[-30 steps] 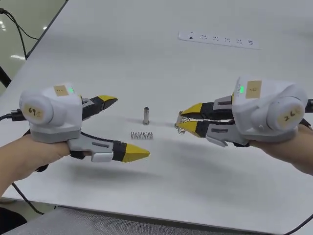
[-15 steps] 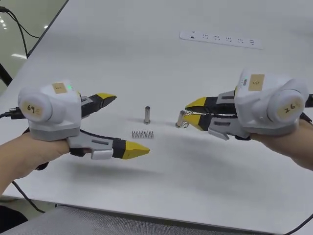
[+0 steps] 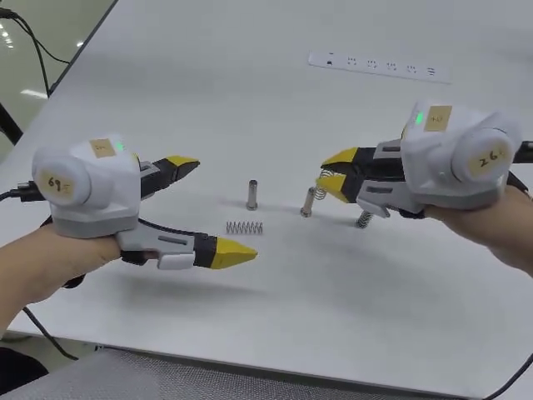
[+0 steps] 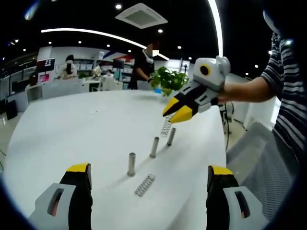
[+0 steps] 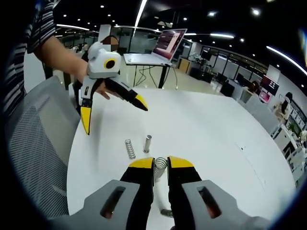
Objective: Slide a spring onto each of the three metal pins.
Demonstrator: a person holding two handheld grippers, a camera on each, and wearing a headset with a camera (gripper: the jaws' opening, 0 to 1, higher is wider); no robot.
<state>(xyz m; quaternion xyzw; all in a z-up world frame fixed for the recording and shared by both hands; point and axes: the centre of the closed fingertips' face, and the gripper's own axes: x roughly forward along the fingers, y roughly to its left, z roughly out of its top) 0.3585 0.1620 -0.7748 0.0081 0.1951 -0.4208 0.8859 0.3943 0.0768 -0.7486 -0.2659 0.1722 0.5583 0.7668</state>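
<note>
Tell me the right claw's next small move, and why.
Probably ease the right claw toward and down over the middle pin. The spring pinched in it seems to hang tilted just beside that pin's top, not yet around it, so it needs lining up before it can slide on.

a: where do the pins stand?
b: in a row across the bench [image 3: 250, 100]: left pin [image 3: 252, 194], middle pin [image 3: 308, 202], and right pin [image 3: 364, 219] under my right gripper [image 3: 326, 175].
a: and the springs?
b: the loose spring [image 3: 244, 227] lies just before the left pin, toward the near edge. the held spring [image 3: 321, 193] sits between my right jaws, just right of the middle pin's top.
a: anything else?
b: my left gripper [image 3: 223, 207] is left of the row. a power strip [image 3: 379, 67] lies behind, toward the far edge.
</note>
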